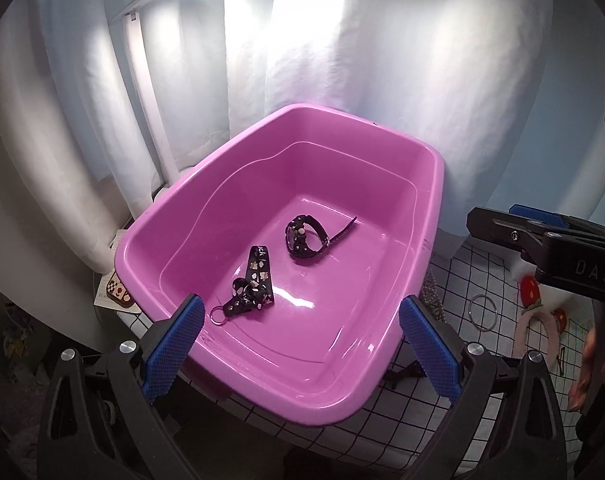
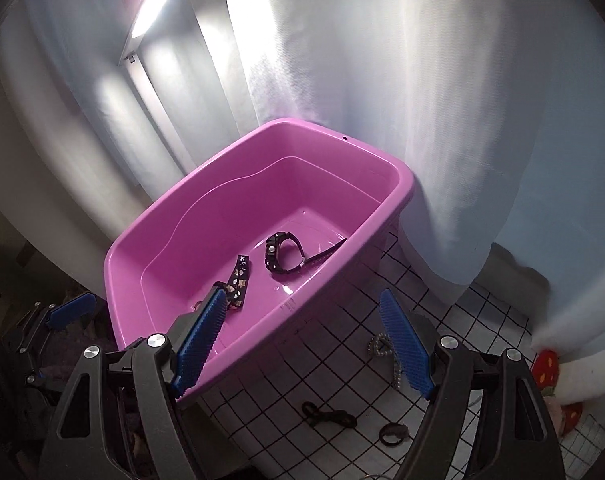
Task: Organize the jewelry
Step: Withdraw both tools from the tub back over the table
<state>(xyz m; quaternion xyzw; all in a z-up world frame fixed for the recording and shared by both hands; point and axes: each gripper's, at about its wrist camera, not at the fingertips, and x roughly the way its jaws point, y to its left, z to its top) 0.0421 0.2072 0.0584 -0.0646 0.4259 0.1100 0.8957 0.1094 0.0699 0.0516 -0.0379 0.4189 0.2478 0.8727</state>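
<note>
A pink plastic tub (image 1: 434, 216) (image 2: 398, 196) stands on a white grid-pattern cloth. Inside it lie a black wristwatch (image 1: 306, 238) (image 2: 282, 254) and a black patterned strap with a ring (image 1: 250, 284) (image 2: 238, 278). My left gripper (image 1: 302, 344) is open and empty, over the tub's near rim. My right gripper (image 2: 306, 340) is open and empty, above the tub's right wall. On the cloth lie a rhinestone piece (image 2: 386, 354), a black clip strap (image 2: 328, 418), a dark ring (image 2: 390, 436) and a thin metal bangle (image 1: 482, 314).
White curtains (image 1: 302, 40) hang close behind the tub. A pink headband with strawberries (image 1: 538, 320) (image 2: 546, 368) lies at the right. A card with a checkered print (image 1: 116, 292) sits left of the tub. The right gripper's body (image 1: 562, 248) shows in the left wrist view.
</note>
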